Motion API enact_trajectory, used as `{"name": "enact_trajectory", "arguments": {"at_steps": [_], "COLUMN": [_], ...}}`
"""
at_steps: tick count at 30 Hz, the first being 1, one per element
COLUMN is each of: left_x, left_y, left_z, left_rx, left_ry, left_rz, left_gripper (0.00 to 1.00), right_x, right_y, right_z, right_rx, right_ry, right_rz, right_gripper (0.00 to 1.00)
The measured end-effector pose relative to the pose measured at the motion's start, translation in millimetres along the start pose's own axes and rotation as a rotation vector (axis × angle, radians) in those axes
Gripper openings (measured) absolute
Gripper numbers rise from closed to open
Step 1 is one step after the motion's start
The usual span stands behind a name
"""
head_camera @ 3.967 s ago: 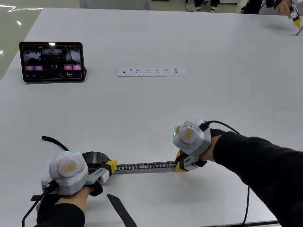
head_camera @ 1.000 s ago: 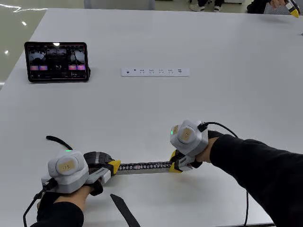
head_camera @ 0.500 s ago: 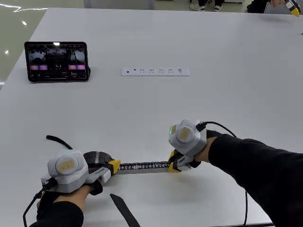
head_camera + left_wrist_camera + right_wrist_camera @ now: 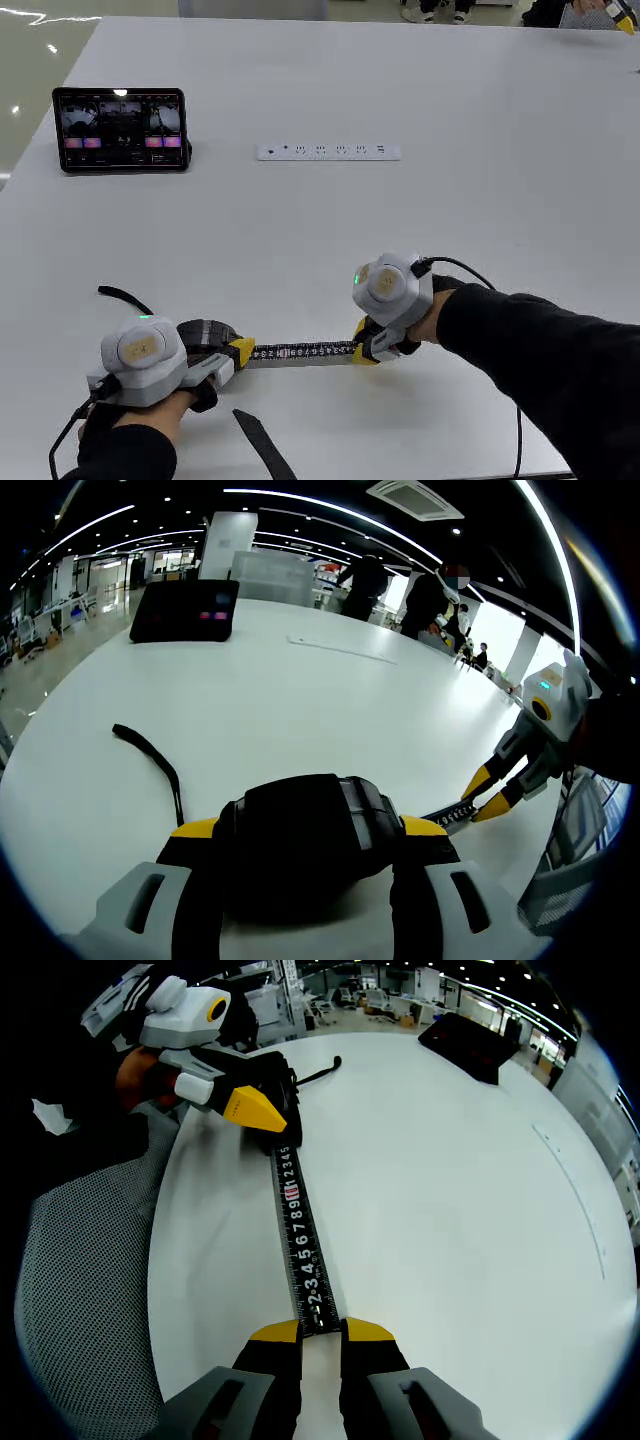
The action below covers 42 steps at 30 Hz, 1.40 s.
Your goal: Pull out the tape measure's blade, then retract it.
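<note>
The black tape measure case (image 4: 203, 335) lies near the table's front left, and my left gripper (image 4: 226, 357) is shut on it; its yellow-tipped fingers clamp both sides of the case (image 4: 300, 825). The blade (image 4: 303, 351) runs a short way to the right along the table. My right gripper (image 4: 362, 351) is shut on the blade's end. In the right gripper view the numbered blade (image 4: 301, 1250) leads from the right gripper (image 4: 322, 1331) up to the case (image 4: 272, 1068). The case's black wrist strap (image 4: 122, 298) trails off to the left.
A tablet (image 4: 121, 129) stands at the back left and a white power strip (image 4: 328, 152) lies mid-table. A loose black strap (image 4: 262, 443) lies at the front edge. The right gripper's cable (image 4: 470, 268) runs over the person's sleeve. White tabletop (image 4: 450, 180) stretches behind.
My right gripper has moved slightly left toward the case, still shut on the blade end, so the exposed blade is a bit shorter. The left gripper and case stayed put.
</note>
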<state>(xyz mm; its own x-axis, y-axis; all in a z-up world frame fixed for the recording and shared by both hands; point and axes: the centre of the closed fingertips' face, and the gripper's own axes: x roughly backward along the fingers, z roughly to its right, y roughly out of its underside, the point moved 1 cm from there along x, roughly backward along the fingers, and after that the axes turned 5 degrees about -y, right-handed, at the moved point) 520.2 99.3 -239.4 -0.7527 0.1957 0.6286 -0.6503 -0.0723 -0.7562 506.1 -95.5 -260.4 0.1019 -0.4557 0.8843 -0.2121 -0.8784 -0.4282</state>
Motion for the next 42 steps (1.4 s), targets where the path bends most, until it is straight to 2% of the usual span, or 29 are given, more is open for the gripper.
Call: {"name": "enact_trajectory", "arguments": {"at_steps": [42], "left_x": [-0.8], "left_y": [0.7], "left_z": [0.3], "left_rx": [0.004], "left_ry": [0.003], "left_rz": [-0.005], "left_gripper": [0.63], "right_x": [-6.5], "right_y": [-11.4], "right_z": [-1.7], "right_rx": [0.001], "right_ry": [-0.005], "right_rz": [0.008], "right_gripper": [0.10]}}
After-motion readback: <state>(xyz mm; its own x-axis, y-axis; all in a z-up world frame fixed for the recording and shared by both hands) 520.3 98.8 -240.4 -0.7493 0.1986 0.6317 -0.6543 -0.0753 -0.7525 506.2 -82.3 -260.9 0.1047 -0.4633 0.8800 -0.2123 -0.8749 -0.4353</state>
